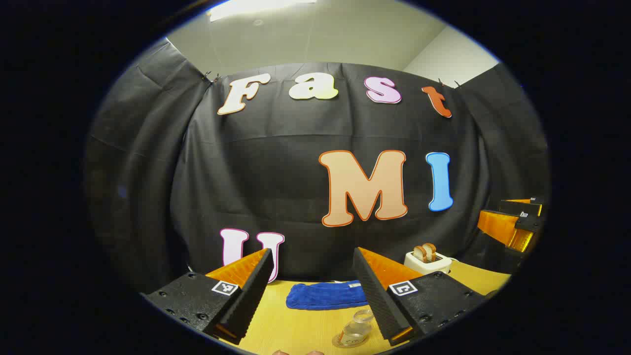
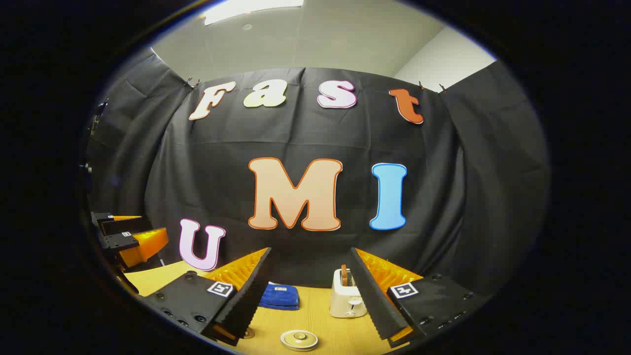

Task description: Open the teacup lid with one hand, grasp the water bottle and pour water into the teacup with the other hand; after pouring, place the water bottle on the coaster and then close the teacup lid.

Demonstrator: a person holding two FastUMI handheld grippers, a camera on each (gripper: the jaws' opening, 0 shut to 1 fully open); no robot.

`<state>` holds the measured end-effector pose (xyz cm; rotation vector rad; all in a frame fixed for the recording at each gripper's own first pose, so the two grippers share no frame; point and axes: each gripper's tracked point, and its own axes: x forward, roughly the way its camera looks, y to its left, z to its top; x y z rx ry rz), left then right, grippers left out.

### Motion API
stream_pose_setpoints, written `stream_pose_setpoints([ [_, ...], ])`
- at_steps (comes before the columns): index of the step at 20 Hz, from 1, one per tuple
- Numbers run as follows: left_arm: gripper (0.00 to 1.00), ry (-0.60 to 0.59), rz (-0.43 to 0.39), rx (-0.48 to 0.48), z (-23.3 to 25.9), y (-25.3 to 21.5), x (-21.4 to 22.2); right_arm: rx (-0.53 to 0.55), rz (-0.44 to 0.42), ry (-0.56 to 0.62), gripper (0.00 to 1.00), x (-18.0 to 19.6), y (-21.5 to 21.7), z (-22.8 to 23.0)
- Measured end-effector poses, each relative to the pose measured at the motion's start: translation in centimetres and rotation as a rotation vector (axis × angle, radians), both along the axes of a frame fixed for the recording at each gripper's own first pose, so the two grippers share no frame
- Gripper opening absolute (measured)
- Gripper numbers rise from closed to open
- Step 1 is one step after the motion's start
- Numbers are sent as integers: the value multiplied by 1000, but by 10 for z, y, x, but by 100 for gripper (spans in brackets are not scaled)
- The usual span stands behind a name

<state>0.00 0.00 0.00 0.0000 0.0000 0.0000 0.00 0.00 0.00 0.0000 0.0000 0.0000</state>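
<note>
Left tongs: spread wide, nothing between the fingers, held above the tabletop and aimed level at the booth wall.
Right tongs: equally wide apart and empty, also raised above the tabletop; in the left gripper view they sit far off to the right.
Water bottle: clear plastic, on the tabletop just below the left tongs, beside their right-hand finger, partly cut off by the edge of the view.
Bottle axis: it looks to stand upright, mouth up, seen steeply from above; I cannot be sure of a slight lean.
Bottle handling: probably light, thin-walled and slick, so it may dent or slip; take it across the mid body, fingers either side, squeeze moderate.
Teacup lid: pale round disc with a small centre knob, low in the right gripper view, just below the right tongs; the cup under it is hidden.
Lid handling: likely stiff, brittle and smooth; pinch the knob and lift straight up.
Farther out: a blue cloth and a toaster near the wall.
</note>
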Motion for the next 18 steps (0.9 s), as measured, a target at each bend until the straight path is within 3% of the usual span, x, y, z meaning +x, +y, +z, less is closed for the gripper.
stream_pose_setpoints([
  [3,94,-5,8,-5,1,0,-1,19,-2,22,94,2,-6,-9],
  [4,92,1,13,-1,0,1,-1,9,-3,24,100,2,-8,-11],
  [9,92,-2,26,-7,3,0,-6,-49,24,25,100,-1,-6,-19],
  [18,95,6,48,9,2,1,-14,-33,55,60,100,3,-1,-35],
])
